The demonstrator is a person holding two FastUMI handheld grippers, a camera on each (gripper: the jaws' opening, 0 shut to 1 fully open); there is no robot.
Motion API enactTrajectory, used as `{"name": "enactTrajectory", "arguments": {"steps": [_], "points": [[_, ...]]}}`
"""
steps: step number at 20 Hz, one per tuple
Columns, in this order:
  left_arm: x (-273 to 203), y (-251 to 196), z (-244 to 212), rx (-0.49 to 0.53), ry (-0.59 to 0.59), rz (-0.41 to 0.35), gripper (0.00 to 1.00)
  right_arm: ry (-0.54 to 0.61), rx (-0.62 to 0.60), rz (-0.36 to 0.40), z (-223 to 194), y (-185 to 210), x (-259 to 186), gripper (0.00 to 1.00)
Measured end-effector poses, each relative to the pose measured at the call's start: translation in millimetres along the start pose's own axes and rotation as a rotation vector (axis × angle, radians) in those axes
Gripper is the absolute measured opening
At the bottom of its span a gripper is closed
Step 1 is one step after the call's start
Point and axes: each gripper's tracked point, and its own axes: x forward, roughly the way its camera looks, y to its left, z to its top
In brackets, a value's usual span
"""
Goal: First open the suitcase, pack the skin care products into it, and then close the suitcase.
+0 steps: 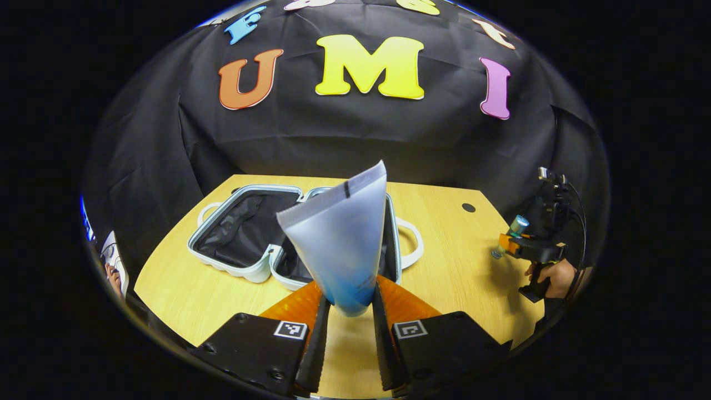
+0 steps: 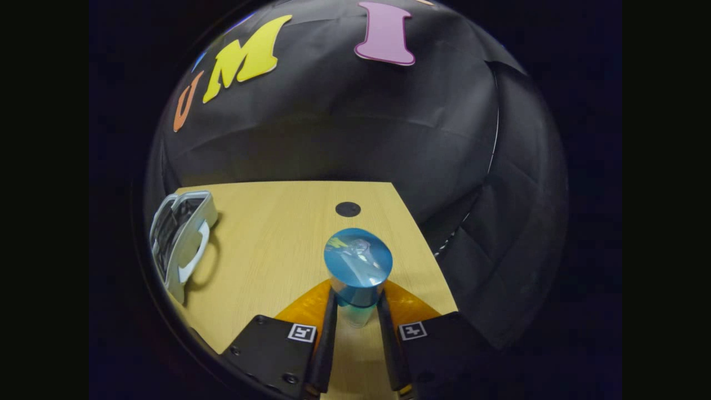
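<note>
Two grippers hold products: left gripper point(image 1: 350, 328) clamps a frosted blue-tipped plastic tube point(image 1: 340, 244); right gripper point(image 2: 355, 333) pinches a teal-capped clear bottle point(image 2: 358, 266). Pale-blue hard-shell suitcase point(image 1: 244, 269) lies open on the wooden table point(image 1: 183, 289); packing and closing remain

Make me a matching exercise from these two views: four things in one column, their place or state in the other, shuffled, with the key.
Things:
1. tube
2. bottle
3. suitcase
4. table

Places or states:
A. lying open
B. held in the right tongs
C. bearing the suitcase
D. held in the left tongs

Pairs: 1-D, 2-B, 3-A, 4-C
</note>
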Motion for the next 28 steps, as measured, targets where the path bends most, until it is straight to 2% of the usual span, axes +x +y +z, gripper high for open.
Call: {"name": "enactTrajectory", "arguments": {"steps": [3, 7, 10, 15, 18, 21, 23, 25, 28], "points": [[0, 22, 18, 0.005, -0.019, -0.015, 0.42, 0.001, -0.028, -0.022, 1, 2, -37, 0.37], [13, 57, 42, 0.036, -0.052, -0.027, 0.42, -0.009, -0.002, -0.017, 8, 17, -99, 0.37], [42, 72, 48, 0.071, -0.035, -0.051, 0.42, -0.029, 0.051, -0.027, 17, 30, -153, 0.37], [111, 74, 25, 0.1, 0.052, -0.108, 0.43, -0.075, 0.101, -0.055, 24, 55, -236, 0.37], [146, 72, 5, 0.088, 0.115, -0.116, 0.43, -0.101, 0.081, -0.078, 40, 53, -267, 0.37], [172, 74, -18, 0.09, 0.206, -0.09, 0.42, -0.126, 0.085, -0.12, 56, 42, -286, 0.34], [187, 76, -37, 0.112, 0.287, -0.066, 0.43, -0.148, 0.079, -0.153, 66, 33, -295, 0.37], [194, 76, -54, 0.133, 0.366, -0.046, 0.42, -0.156, 0.084, -0.148, 71, 32, -298, 0.34], [200, 76, -68, 0.139, 0.45, -0.022, 0.42, -0.145, 0.085, -0.125, 68, 34, -291, 0.37]]}}
